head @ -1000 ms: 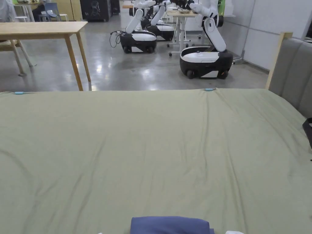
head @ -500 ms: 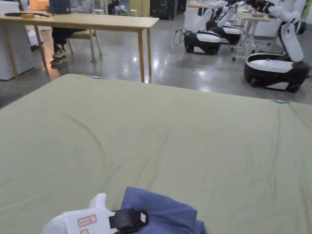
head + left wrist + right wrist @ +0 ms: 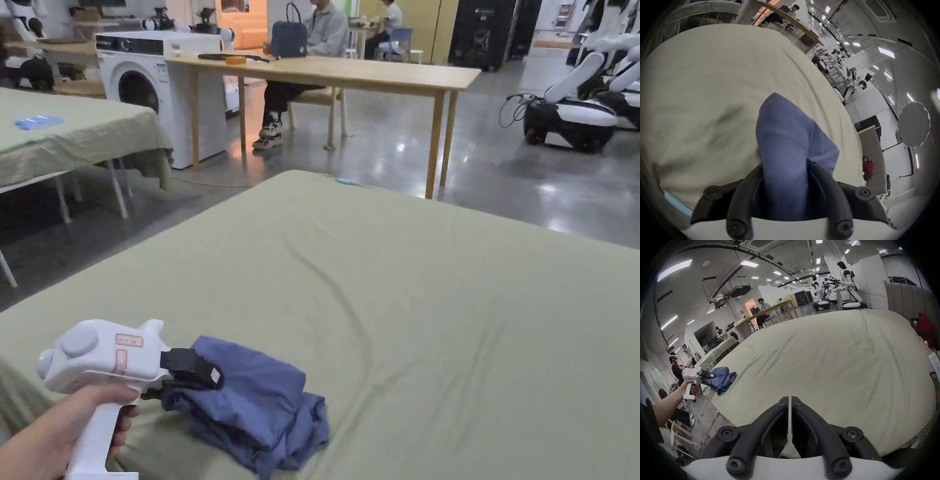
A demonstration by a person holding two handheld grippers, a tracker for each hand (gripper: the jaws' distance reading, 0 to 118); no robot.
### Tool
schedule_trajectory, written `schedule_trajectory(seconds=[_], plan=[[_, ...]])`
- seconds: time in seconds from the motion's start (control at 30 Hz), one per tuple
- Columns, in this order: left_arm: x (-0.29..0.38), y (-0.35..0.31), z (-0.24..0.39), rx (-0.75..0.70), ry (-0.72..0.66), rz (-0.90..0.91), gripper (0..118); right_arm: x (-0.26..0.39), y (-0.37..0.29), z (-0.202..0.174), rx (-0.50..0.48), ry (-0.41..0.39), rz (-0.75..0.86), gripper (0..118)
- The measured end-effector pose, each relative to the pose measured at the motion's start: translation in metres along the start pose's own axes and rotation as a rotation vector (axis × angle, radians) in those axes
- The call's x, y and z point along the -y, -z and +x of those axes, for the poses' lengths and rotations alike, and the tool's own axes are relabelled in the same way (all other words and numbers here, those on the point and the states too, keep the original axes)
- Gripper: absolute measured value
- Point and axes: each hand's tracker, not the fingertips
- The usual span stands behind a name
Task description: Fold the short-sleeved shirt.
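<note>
1. The left gripper (image 3: 209,377) is clamped on a folded blue shirt (image 3: 256,406). In the left gripper view both black jaws press against a band of the blue cloth, one on each side.
2. The left hand (image 3: 56,431) wraps the white handle of that gripper at the lower left of the head view. The white body sits above the hand, with the black jaws pointing toward the shirt.
3. The shirt is a compact bundle of several layers. It rests on the green sheet (image 3: 437,312) of the bed, at the near left corner, close to both the near edge and the left edge.
4. The gripped part of the shirt is the side facing the left edge of the bed; the rest of the bundle lies on the sheet, with stacked layer edges showing on its near right side.
5. The right gripper (image 3: 789,398) has its jaws together, with a thin slit between the tips and nothing held. It sits over the near edge of the bed, well apart from the shirt.
6. The sheet shows long shallow creases across its middle.
7. Beyond the far edge of the bed stands a wooden table (image 3: 350,72), with a person (image 3: 312,56) seated behind it.
8. A washing machine (image 3: 156,81) stands to the left of that table.
</note>
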Motion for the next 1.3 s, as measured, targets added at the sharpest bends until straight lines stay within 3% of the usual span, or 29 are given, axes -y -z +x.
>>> schedule_trajectory(seconds=[0.13,0.27,0.3,0.33,0.37,0.43,0.6,0.8,0.93,1.1,1.27,1.3], plan=[[0.008,-0.046,0.011,-0.020,0.046,0.199,115,-0.007,0.003,0.002,0.003,-0.011,-0.010,5],[0.021,-0.081,0.049,-0.286,0.227,0.298,103,-0.015,0.001,0.005,0.006,-0.019,-0.012,5],[0.029,-0.085,0.067,-0.330,0.268,0.324,83,-0.017,-0.001,0.009,0.007,-0.018,-0.010,5],[0.038,-0.086,0.084,-0.327,0.305,0.349,30,-0.020,-0.002,0.012,0.010,-0.012,-0.005,5],[0.040,-0.084,0.097,-0.287,0.339,0.367,0,-0.024,-0.003,0.015,0.010,-0.006,0.002,5],[0.059,-0.068,0.146,-0.252,0.422,0.403,0,-0.037,-0.008,0.022,0.029,-0.021,0.033,5],[0.112,-0.038,0.304,-0.191,0.777,0.613,0,-0.114,-0.041,0.020,0.127,-0.111,0.247,5],[0.148,-0.017,0.451,-0.118,0.931,0.741,0,-0.204,-0.090,0.003,0.234,-0.242,0.496,5],[0.168,-0.011,0.506,-0.105,0.969,0.756,0,-0.231,-0.111,0.001,0.247,-0.265,0.558,5],[0.184,-0.005,0.531,-0.022,0.937,0.715,0,-0.235,-0.116,0.005,0.271,-0.240,0.583,6],[0.189,0.000,0.534,-0.042,0.954,0.694,9,-0.227,-0.110,0.011,0.274,-0.265,0.554,12],[0.188,0.000,0.534,-0.041,0.948,0.692,16,-0.226,-0.109,0.013,0.271,-0.269,0.550,16]])
